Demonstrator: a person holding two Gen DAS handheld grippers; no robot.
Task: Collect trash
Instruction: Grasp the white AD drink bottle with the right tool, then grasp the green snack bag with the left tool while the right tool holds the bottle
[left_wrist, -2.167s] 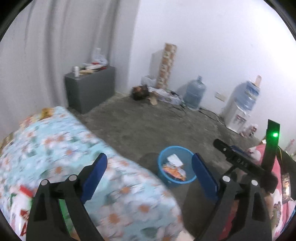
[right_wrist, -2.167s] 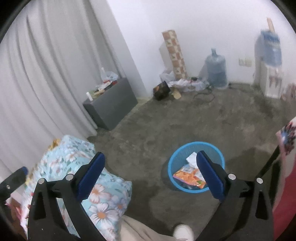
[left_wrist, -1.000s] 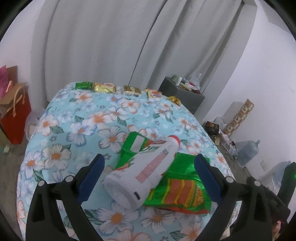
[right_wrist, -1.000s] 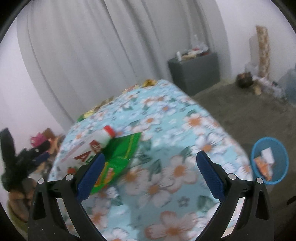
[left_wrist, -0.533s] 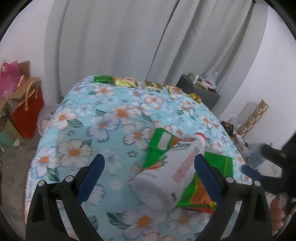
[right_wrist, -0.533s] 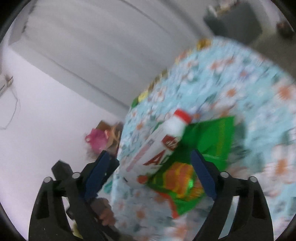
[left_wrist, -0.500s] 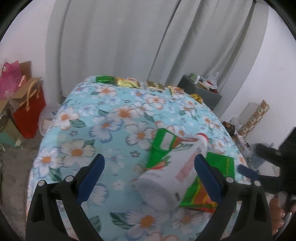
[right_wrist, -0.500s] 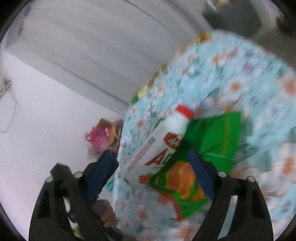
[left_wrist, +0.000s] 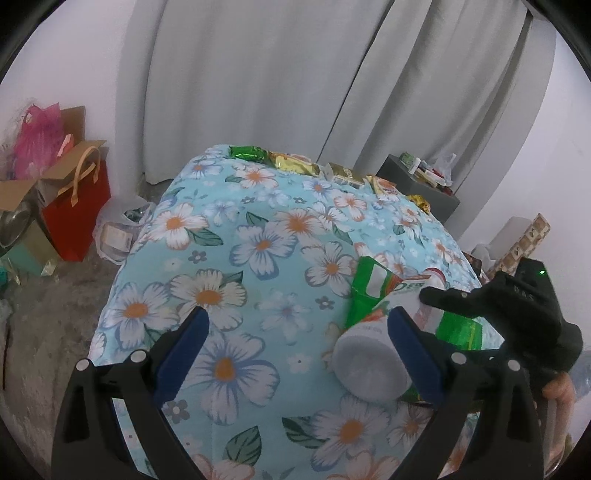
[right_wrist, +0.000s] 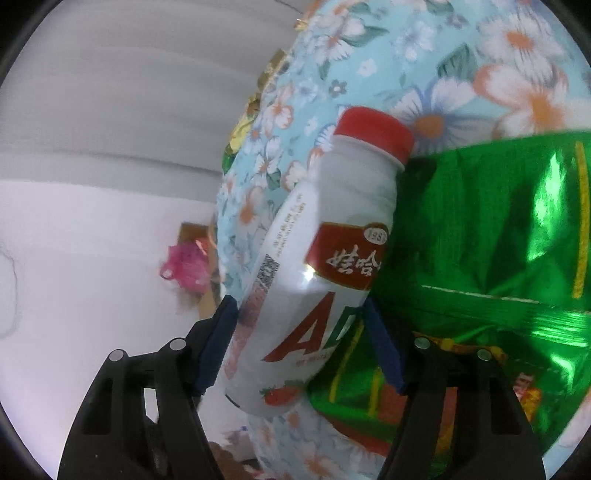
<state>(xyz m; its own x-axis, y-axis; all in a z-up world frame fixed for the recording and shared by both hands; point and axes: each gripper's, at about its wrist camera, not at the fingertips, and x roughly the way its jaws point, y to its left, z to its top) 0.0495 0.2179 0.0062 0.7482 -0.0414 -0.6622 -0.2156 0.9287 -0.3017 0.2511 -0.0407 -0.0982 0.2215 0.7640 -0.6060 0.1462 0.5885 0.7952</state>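
Right gripper (right_wrist: 301, 347) straddling white bottle (right_wrist: 317, 258) at lower centre of right wrist frame; blue pads flanking bottle body, partly open, contact not confirmable, so no firm hold yet.

Bottle lying on its side, red cap (right_wrist: 373, 133) pointing to upper frame, resting partly on green snack bag (right_wrist: 487, 266) atop floral cloth (right_wrist: 424, 55).

Left gripper (left_wrist: 297, 345) gaping wide, holding nothing, hovering over cloth at lower centre of left wrist frame.

Step judged: grasping the bottle. Next calls for pinching bottle only, without catching the bag, then lifting.

On the bed (left_wrist: 266, 236), the bottle (right_wrist: 314, 266) lies between my right fingers (right_wrist: 218, 347), wrapper (right_wrist: 480, 240) just beside it.
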